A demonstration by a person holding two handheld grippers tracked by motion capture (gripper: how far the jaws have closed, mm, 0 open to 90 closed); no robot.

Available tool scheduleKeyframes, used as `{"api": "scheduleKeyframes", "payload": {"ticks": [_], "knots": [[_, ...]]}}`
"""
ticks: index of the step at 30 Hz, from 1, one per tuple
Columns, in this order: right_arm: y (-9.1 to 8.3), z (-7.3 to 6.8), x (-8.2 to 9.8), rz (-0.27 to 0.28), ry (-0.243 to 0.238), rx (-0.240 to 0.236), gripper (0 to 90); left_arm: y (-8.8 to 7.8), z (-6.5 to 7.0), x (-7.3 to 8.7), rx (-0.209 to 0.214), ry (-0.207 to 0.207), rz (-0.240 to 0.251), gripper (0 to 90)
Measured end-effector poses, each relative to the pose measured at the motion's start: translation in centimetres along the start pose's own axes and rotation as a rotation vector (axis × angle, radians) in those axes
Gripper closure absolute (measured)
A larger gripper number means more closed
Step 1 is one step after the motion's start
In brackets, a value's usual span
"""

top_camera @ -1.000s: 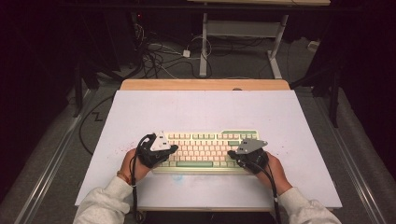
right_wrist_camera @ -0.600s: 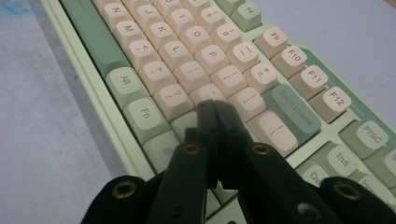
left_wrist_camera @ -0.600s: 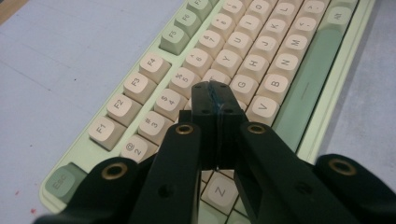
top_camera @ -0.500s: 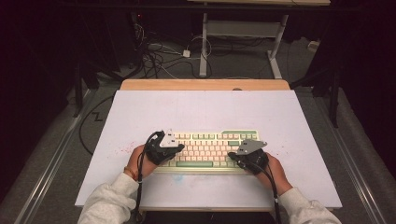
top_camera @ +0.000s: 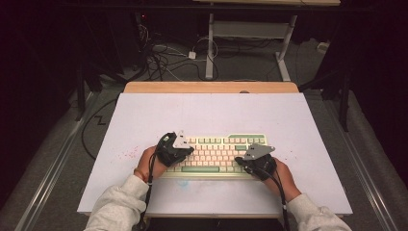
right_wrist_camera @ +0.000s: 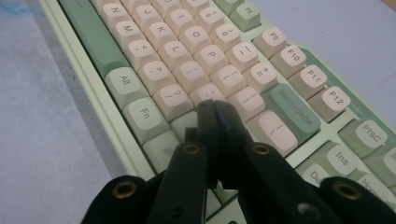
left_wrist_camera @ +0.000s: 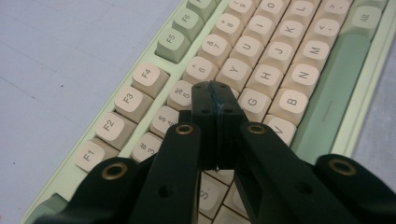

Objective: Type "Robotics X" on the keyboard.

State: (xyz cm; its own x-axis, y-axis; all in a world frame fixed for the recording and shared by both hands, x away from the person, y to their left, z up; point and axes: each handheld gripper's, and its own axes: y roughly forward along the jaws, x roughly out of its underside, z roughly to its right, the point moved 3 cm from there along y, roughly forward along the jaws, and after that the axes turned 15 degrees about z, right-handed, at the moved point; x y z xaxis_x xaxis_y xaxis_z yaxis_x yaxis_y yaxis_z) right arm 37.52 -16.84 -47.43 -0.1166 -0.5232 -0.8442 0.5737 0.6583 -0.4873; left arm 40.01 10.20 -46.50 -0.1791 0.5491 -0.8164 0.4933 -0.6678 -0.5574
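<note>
Keyboard (top_camera: 216, 154) at lower centre looks rigid, light, with springy keycaps; left gripper (left_wrist_camera: 215, 95) and right gripper (right_wrist_camera: 215, 109), jaws pressed together, should prod single keys.

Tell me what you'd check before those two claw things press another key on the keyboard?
1. Left gripper jaws shut into one tip: ok.
2. Right gripper jaws shut: ok.
3. Nothing caught between either pair of jaws: ok.
4. Keyboard lies flat on the white table: ok.
5. Left tip over the key meant, near 5 and G: cannot tell.
6. Either tip already touching a key: cannot tell.
</note>
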Motion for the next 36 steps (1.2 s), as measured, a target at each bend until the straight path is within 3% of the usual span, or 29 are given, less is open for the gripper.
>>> {"api": "scheduleKeyframes", "payload": {"ticks": [18, 26, 36], "knots": [[0.0, -0.1, 0.0, -0.006, -0.003, 0.006, 90.0, 0.9, -0.2, 0.2, 0.002, -0.005, -0.033, 87.9], [-0.1, -0.1, -0.2, -0.006, -0.01, 0.007, 90.0, -0.4, 0.1, -0.7, -0.017, 0.011, 0.036, 87.8], [-1.8, 0.2, -1.6, 0.075, 0.002, 0.029, 90.0, -1.6, 0.2, -1.0, -0.034, 0.011, 0.09, 87.9]]}}
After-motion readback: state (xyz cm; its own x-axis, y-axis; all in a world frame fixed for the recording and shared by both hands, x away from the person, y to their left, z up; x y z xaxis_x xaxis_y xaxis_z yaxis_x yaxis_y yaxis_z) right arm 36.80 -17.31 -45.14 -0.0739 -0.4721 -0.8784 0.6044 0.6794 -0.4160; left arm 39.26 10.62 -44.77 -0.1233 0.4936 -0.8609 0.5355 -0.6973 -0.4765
